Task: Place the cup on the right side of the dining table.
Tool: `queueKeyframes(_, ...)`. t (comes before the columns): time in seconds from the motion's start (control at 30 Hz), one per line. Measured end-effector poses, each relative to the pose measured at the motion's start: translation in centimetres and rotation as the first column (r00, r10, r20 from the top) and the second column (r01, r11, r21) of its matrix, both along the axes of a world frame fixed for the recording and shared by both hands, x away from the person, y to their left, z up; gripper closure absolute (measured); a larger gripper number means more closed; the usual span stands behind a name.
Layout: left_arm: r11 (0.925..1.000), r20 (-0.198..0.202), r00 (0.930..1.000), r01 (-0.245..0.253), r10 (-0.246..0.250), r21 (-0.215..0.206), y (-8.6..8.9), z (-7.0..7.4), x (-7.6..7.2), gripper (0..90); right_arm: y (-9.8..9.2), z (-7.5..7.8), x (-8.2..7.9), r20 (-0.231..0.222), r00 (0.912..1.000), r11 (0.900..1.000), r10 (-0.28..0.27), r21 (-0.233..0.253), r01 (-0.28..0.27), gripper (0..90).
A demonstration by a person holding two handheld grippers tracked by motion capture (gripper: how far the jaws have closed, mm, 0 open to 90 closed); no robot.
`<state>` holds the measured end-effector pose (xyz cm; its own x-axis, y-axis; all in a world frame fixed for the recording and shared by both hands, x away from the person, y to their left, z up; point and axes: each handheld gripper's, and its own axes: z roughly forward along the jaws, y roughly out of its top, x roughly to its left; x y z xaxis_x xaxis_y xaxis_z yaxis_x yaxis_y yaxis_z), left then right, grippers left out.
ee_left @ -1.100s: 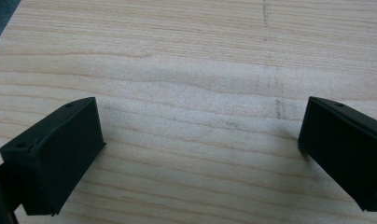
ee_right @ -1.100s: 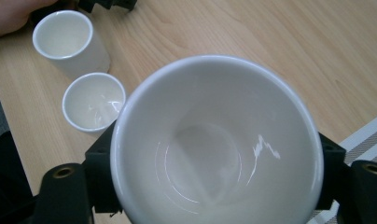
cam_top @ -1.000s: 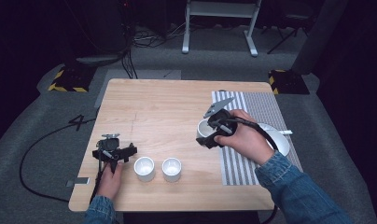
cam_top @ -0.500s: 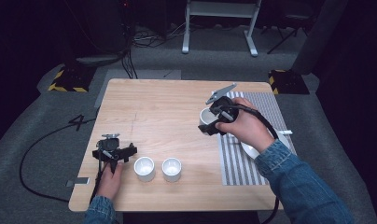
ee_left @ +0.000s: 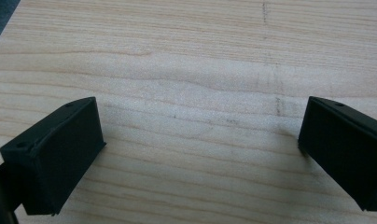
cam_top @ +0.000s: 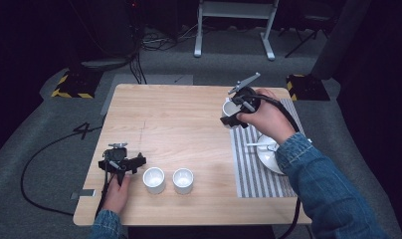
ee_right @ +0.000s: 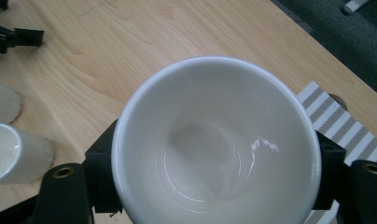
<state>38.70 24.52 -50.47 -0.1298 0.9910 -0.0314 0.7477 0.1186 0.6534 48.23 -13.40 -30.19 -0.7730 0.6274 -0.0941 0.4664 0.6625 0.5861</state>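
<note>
Right claw (cam_top: 234, 113) clamped around white bowl (ee_right: 214, 144) above table (cam_top: 179, 114); left claw (cam_top: 123, 164) gaping, empty.

Readable markings: one.

A dark figure "4" (cam_top: 85, 130) stands on the grey carpeted floor (cam_top: 35, 149) just left of the light wooden table (cam_top: 179, 114), seen in the high view (taped or painted, cannot tell which). Yellow-and-black hazard stripes (cam_top: 64, 85) edge two dark floor plates beyond the table's far corners; they are a warning pattern and carry no lettering. Faint pencil-like lines (ee_left: 276, 105) on the tabletop in the left gripper view form no legible characters.
</note>
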Motion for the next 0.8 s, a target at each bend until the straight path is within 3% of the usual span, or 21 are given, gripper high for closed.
queueKeyframes(0.47,1.0000,0.000,1.0000,0.004,-0.004,0.000,0.0,0.0,-0.1,0.1,-2.7,-1.2,4.8,-0.025,0.9928,0.993,-0.117,0.001,0.117,27.2)
queueKeyframes(0.67,1.0000,0.000,1.0000,0.004,-0.004,0.000,0.0,0.0,-0.1,0.1,-4.5,-2.9,7.6,-0.041,0.9798,0.981,-0.196,-0.014,0.195,27.2)
queueKeyframes(0.8,1.0000,0.000,1.0000,0.004,-0.004,0.000,0.0,0.0,-0.1,0.1,-6.0,-4.4,9.6,-0.051,0.9639,0.965,-0.261,-0.033,0.260,27.2)
